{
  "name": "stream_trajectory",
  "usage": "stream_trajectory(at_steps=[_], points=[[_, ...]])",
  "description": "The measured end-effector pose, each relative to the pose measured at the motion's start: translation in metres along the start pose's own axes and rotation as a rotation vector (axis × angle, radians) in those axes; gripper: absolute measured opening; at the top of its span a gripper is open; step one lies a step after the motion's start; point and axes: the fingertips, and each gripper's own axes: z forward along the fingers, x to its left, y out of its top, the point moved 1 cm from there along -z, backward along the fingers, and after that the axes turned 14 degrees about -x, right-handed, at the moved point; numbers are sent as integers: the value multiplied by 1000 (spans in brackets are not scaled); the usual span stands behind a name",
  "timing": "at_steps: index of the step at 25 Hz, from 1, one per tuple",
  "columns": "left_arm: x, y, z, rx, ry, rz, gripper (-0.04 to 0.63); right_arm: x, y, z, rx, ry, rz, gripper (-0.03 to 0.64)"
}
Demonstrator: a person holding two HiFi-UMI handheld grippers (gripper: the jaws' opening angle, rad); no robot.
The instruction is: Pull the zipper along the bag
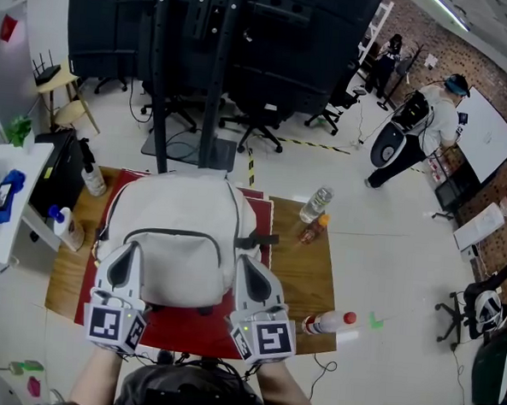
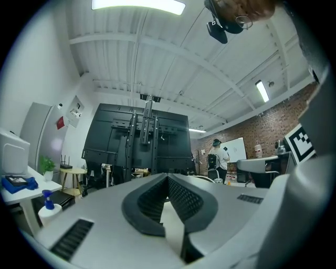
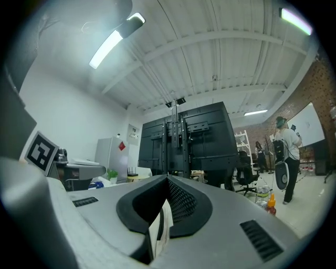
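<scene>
Pale grey fabric backpack (image 1: pixel 178 210) lies flat on a red mat (image 1: pixel 186 332) over the wooden worktop (image 1: pixel 304 282), with its dark curved zipper track (image 1: pixel 179 232) arcing across the front pocket. Both grippers sit at the bag's near edge: the left gripper (image 1: pixel 130 254) is pressed fully together on a sliver of pale fabric, and the right gripper (image 1: pixel 248 264) is nipped nearly as tight on a fold of the same cloth. This reads as the anchoring step. No puller shows in either bite, so next one gripper probably has to let go and find the slider while the other holds the bag taut.
</scene>
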Motion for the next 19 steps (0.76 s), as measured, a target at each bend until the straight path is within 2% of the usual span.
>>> stream_trajectory(at_steps=[10,19], points=[[3,-7,-3,90,-2,5,11,4,-3,5,19,43,-41,20],[0,-9,-5,106,-11,20,11,3,-6,-1,40,49,-54,20]])
